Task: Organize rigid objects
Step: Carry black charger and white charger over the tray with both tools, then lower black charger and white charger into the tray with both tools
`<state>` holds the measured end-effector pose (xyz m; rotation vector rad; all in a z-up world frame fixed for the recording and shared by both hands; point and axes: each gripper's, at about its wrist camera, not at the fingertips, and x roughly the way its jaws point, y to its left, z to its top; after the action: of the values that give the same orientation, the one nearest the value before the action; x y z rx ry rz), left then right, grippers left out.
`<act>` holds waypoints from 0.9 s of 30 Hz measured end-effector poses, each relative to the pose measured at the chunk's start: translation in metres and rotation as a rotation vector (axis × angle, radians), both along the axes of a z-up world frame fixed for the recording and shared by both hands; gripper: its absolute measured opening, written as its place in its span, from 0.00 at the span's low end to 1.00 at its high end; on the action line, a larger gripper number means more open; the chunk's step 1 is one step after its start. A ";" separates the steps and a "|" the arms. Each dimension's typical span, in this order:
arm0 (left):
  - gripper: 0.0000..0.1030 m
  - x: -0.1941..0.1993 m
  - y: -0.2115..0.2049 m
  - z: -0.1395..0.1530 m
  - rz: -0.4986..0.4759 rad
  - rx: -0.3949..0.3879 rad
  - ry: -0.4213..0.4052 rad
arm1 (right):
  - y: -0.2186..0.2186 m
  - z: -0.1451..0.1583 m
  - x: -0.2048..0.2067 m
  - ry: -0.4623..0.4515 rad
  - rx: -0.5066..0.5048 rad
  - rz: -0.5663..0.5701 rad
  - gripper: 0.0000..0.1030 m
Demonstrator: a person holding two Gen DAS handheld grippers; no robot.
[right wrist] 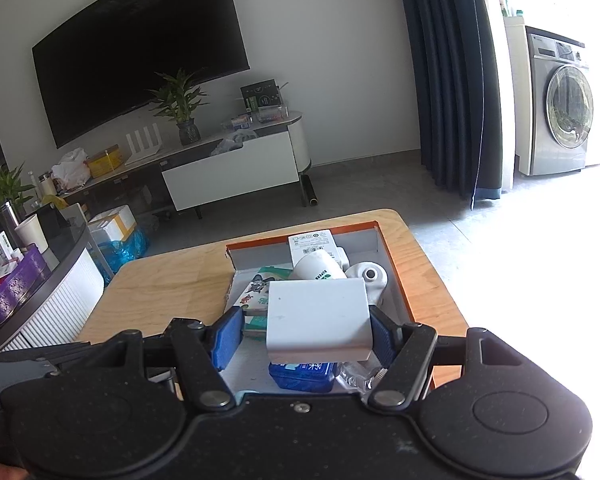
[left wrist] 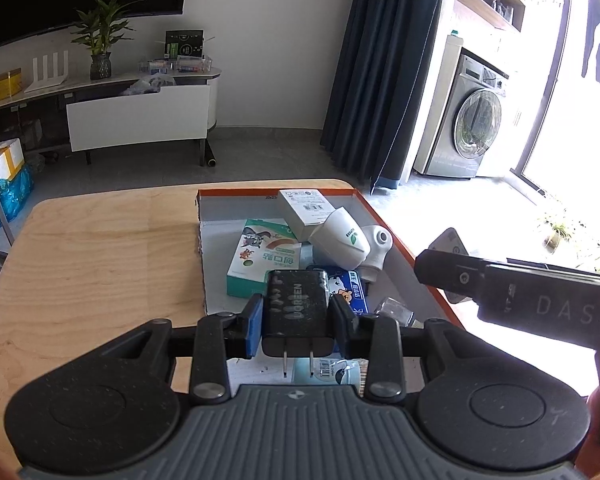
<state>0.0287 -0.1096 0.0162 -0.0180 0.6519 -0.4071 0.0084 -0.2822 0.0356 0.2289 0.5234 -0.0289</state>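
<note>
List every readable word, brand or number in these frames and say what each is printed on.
"UGREEN": black charger clamped in the left hand-held gripper.
"DAS": side of the right hand-held gripper's body, cut off at the frame edge.
White box label and barcode: too small.
Green cartoon box, blue pack, white cup logo: unreadable.
White block: blank.

You've got one black charger (left wrist: 295,304); one white block (right wrist: 318,322); two white bottles (left wrist: 340,244); one tray (left wrist: 384,220); one table (left wrist: 100,248).
</note>
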 end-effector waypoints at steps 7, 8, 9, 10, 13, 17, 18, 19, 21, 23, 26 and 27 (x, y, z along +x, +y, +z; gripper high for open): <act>0.35 0.001 -0.004 -0.002 -0.005 0.007 0.002 | -0.003 -0.002 0.002 0.004 0.004 -0.007 0.77; 0.35 0.001 -0.004 -0.002 -0.006 0.007 0.003 | -0.003 -0.003 0.002 0.004 0.004 -0.008 0.77; 0.35 0.001 -0.004 -0.002 -0.006 0.006 0.004 | -0.004 -0.003 0.003 0.005 0.006 -0.008 0.77; 0.35 0.002 -0.004 -0.002 -0.006 0.006 0.006 | -0.004 -0.004 0.003 0.005 0.007 -0.009 0.77; 0.35 0.002 -0.005 -0.001 -0.009 0.008 0.005 | -0.004 -0.004 0.003 0.005 0.009 -0.012 0.77; 0.35 0.002 -0.007 -0.001 -0.013 0.008 0.003 | -0.005 -0.004 0.003 0.005 0.009 -0.011 0.77; 0.35 0.002 -0.008 -0.002 -0.014 0.009 0.003 | -0.005 -0.004 0.004 0.005 0.009 -0.013 0.77; 0.35 0.002 -0.009 -0.002 -0.015 0.011 0.004 | -0.005 -0.004 0.003 0.005 0.009 -0.014 0.77; 0.35 0.002 -0.009 -0.002 -0.015 0.010 0.006 | -0.005 -0.004 0.003 0.004 0.010 -0.014 0.77; 0.35 0.002 -0.010 -0.003 -0.015 0.011 0.006 | -0.006 -0.004 0.003 0.003 0.010 -0.015 0.77; 0.35 0.003 -0.010 -0.003 -0.017 0.013 0.005 | -0.007 -0.004 0.004 0.003 0.011 -0.014 0.77; 0.35 0.003 -0.011 -0.002 -0.018 0.013 0.004 | -0.007 -0.004 0.004 0.003 0.011 -0.015 0.77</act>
<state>0.0318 -0.1205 0.0137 -0.0002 0.6592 -0.4205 0.0126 -0.2889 0.0318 0.2437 0.5249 -0.0407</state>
